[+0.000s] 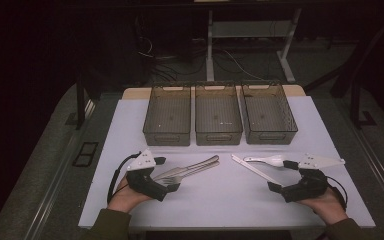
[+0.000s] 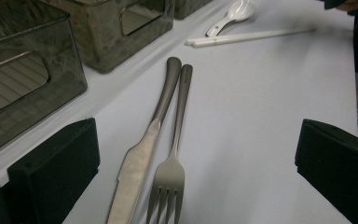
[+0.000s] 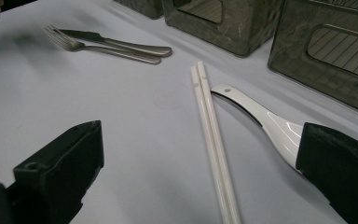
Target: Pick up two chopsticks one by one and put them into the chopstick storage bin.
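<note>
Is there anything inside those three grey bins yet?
No, all three bins look empty; the fork and knife lie on the table.

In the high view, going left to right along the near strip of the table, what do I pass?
left gripper → knife and fork lying side by side → white chopsticks → white spoon → right gripper.

Steel knife [image 2: 142, 154] and fork [image 2: 172, 161] side by side, touching at the handles, flat on the white table, between the left gripper's [image 1: 166, 175] spread jaws; white chopsticks [image 3: 214, 140] paired, white spoon [image 3: 265, 119] just beside, between the right gripper's [image 1: 282, 176] spread jaws
</note>
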Demonstrator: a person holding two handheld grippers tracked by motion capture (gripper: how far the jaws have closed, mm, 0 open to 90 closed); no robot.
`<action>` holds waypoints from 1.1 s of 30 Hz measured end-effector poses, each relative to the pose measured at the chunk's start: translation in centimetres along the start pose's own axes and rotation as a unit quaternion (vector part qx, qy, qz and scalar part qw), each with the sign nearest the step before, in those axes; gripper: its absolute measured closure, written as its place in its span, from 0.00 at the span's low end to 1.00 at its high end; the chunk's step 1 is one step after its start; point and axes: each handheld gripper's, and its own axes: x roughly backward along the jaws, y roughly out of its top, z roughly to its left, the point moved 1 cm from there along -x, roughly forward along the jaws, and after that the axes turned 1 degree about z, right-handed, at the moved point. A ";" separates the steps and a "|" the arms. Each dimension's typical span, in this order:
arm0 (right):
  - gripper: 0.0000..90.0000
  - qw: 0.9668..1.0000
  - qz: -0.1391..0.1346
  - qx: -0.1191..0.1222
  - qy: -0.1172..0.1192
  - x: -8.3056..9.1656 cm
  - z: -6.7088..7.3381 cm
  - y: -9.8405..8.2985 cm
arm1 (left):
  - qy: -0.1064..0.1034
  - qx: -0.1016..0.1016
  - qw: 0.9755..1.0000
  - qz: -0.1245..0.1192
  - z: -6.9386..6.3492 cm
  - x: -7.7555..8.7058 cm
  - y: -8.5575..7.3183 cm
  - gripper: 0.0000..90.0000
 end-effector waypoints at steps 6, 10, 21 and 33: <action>0.01 1.000 0.005 0.001 0.004 0.1 0.0 0.2 | 0.002 0.002 1.000 0.002 0.1 0.3 -0.1 0.00; 0.01 1.000 0.005 0.003 0.006 0.2 0.1 0.4 | 0.005 0.001 1.000 0.005 0.0 0.4 -0.2 0.00; 0.01 1.000 0.021 0.016 0.012 -0.3 -0.1 1.7 | 0.001 0.001 1.000 0.006 -0.3 0.3 -0.4 0.00; 0.01 0.999 0.026 0.017 0.018 -0.9 -0.6 2.5 | -0.002 -0.002 1.000 0.011 -0.5 0.2 -0.5 0.00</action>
